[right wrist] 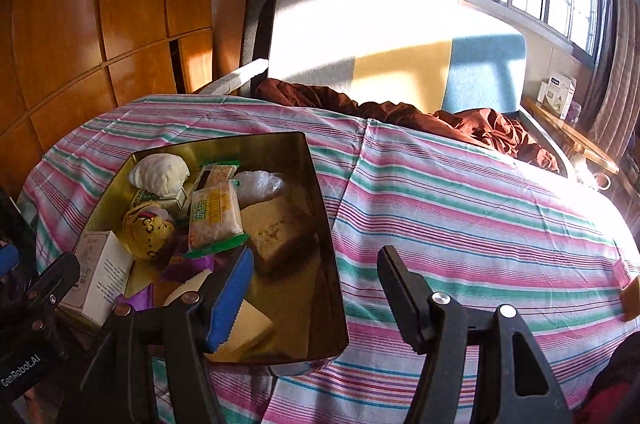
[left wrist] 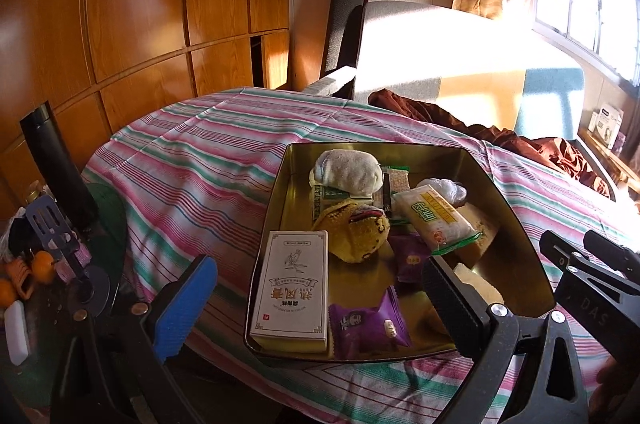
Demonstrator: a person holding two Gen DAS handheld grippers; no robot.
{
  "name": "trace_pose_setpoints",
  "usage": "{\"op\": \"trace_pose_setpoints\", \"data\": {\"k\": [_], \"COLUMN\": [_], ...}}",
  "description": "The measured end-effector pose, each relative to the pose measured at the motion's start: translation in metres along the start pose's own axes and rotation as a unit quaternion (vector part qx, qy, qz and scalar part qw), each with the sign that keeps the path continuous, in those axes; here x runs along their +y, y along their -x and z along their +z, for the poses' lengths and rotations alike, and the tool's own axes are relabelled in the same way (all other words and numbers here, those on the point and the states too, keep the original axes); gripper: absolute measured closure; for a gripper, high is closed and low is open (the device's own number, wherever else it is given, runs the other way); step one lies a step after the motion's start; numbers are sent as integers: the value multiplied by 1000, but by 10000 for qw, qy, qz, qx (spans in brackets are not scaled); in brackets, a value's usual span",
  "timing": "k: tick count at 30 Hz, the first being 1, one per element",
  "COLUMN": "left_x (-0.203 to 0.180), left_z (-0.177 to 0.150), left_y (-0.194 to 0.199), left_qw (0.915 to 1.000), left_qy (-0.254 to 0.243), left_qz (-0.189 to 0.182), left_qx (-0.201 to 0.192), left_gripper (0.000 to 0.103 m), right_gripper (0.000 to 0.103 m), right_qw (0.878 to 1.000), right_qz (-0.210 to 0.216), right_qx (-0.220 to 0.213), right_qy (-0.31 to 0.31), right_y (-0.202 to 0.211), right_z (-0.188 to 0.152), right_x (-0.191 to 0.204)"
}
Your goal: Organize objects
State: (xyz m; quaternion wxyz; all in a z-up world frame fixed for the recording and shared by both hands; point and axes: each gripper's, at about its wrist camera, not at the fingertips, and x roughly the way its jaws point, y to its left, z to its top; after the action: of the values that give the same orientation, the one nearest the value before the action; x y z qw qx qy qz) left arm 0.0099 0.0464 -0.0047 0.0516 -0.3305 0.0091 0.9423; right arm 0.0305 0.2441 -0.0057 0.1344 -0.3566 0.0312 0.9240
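Observation:
A gold metal tin (left wrist: 280,184) (right wrist: 320,208) sits on a striped tablecloth (left wrist: 192,160) (right wrist: 460,192). It holds a white box (left wrist: 290,288) (right wrist: 98,276), purple snack packets (left wrist: 368,324), a yellow plush (left wrist: 354,230) (right wrist: 148,230), a white bun-like bundle (left wrist: 346,172) (right wrist: 160,174), a green-edged rice cake pack (left wrist: 434,218) (right wrist: 214,214) and other snacks. My left gripper (left wrist: 320,308) is open, straddling the tin's near edge. My right gripper (right wrist: 316,294) is open over the tin's right wall, holding nothing. The right gripper also shows in the left wrist view (left wrist: 592,264).
A small orange packet (right wrist: 630,288) lies at the cloth's right edge. A brown cloth (right wrist: 420,120) lies on a chair (right wrist: 360,36) behind the table. At far left are a dark flask (left wrist: 56,164), oranges (left wrist: 42,266) and clutter. Wooden cabinets (left wrist: 140,4) stand behind.

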Motion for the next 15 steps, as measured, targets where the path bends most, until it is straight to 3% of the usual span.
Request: {"op": "trace_pose_setpoints", "data": {"k": [15], "left_x": [3], "left_z": [-5], "left_y": [-5], "left_qw": [10000], "left_qy": [-15], "left_qz": [-47], "left_qx": [54], "left_gripper": [1], "right_gripper": [38], "right_qw": [9998], "right_qz": [39], "right_qx": [123], "right_qy": [123], "right_y": [-8], "right_z": [-5], "right_x": [9]}}
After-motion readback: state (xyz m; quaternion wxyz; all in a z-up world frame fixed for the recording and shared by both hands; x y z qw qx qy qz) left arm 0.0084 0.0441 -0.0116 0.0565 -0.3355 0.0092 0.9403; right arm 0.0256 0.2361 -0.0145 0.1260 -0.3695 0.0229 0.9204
